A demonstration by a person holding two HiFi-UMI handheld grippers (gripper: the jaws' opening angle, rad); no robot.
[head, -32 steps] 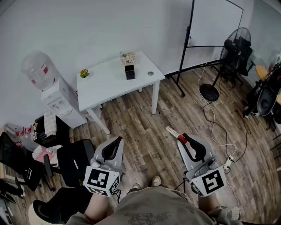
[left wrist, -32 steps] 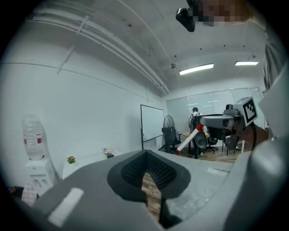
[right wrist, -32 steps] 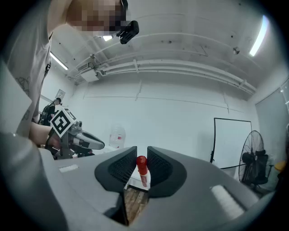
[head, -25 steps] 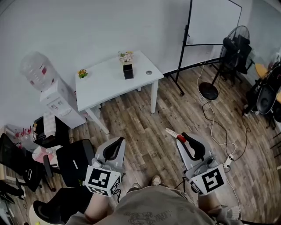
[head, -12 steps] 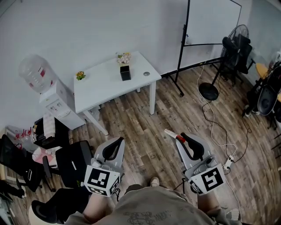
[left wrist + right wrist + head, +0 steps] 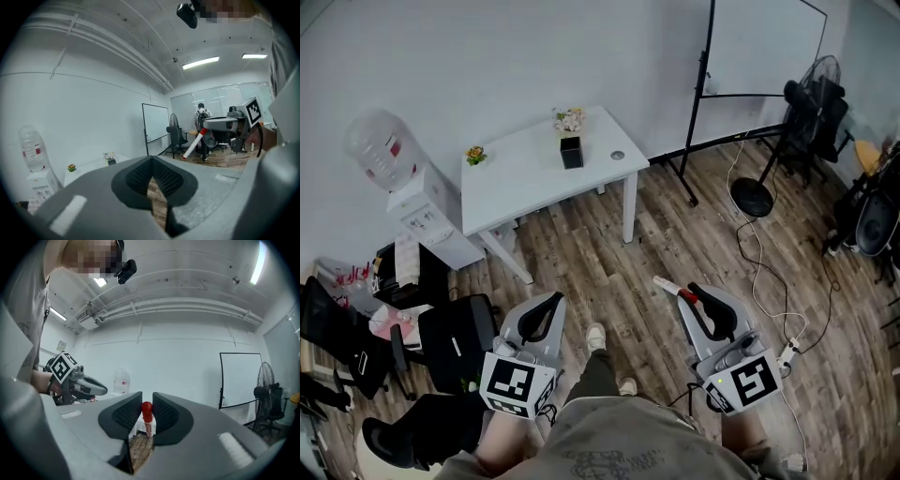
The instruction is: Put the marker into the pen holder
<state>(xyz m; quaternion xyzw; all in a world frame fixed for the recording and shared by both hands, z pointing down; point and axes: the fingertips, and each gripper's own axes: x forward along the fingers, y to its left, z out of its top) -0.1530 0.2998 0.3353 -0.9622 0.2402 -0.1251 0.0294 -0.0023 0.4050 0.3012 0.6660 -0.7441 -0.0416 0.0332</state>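
- My right claw (image 6: 701, 298) is clenched on the marker (image 6: 672, 288). In the right gripper view the two ribbed pads of the right claw (image 6: 147, 405) press on it from both sides, at its red cap end (image 6: 146, 408).
- In the head view the marker's white body sticks out past the claw tips, slanting forward and to the left, above the wooden floor (image 6: 609, 272).
- My left claw (image 6: 553, 302) is shut and holds nothing. In the left gripper view its tips (image 6: 152, 164) meet, and only a thin wedge of floor shows behind them.
- Both claws hang low and close to me, one on each side of my body, with a shoe (image 6: 596, 336) on the floor between them.
- The pen holder (image 6: 572, 152) is a small black box standing on the white table (image 6: 520, 183), well apart from both claws, across a stretch of floor.
- It sits near the table's far edge, just in front of a small bunch of flowers (image 6: 572, 120).
- In the left gripper view the pen holder (image 6: 111, 161) shows as a tiny dark block on the table, and the marker (image 6: 191, 147) shows off to the right in the other claw.
- A water dispenser (image 6: 412, 202) stands left of the table against the wall, and a whiteboard (image 6: 759, 47) on a stand is to the table's right.
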